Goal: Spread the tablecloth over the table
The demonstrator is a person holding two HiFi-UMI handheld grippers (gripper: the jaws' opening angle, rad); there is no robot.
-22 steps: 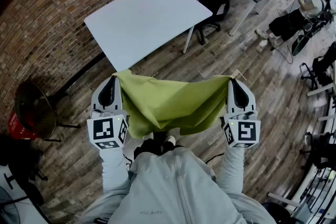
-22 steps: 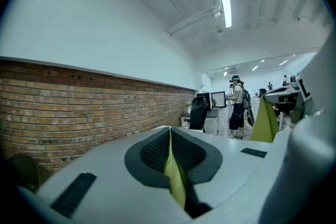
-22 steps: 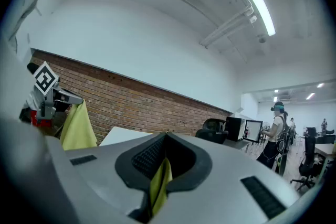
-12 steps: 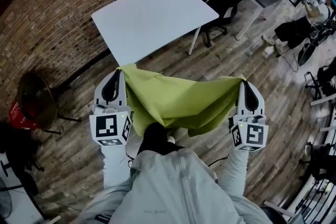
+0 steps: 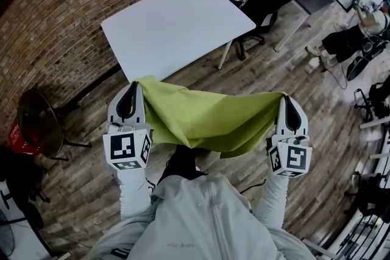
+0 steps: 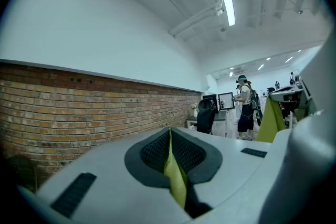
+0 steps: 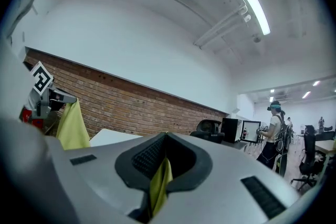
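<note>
Wood floor (image 5: 91,109); left gripper (image 5: 134,86), right gripper (image 5: 285,98) fingers pinching tablecloth (image 5: 207,119).

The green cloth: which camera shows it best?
The head view: the cloth hangs stretched between the left tongs and right tongs, short of the table. Each gripper view shows only a pinched sliver plus the far corner.

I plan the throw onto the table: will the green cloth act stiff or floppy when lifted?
Probably floppy: the cloth sags in folds between the left hand-held gripper and the right hand-held gripper. Likely light: two pinched corners carry it. It may slip if tugged, as little fabric sits between the jaws.
</note>
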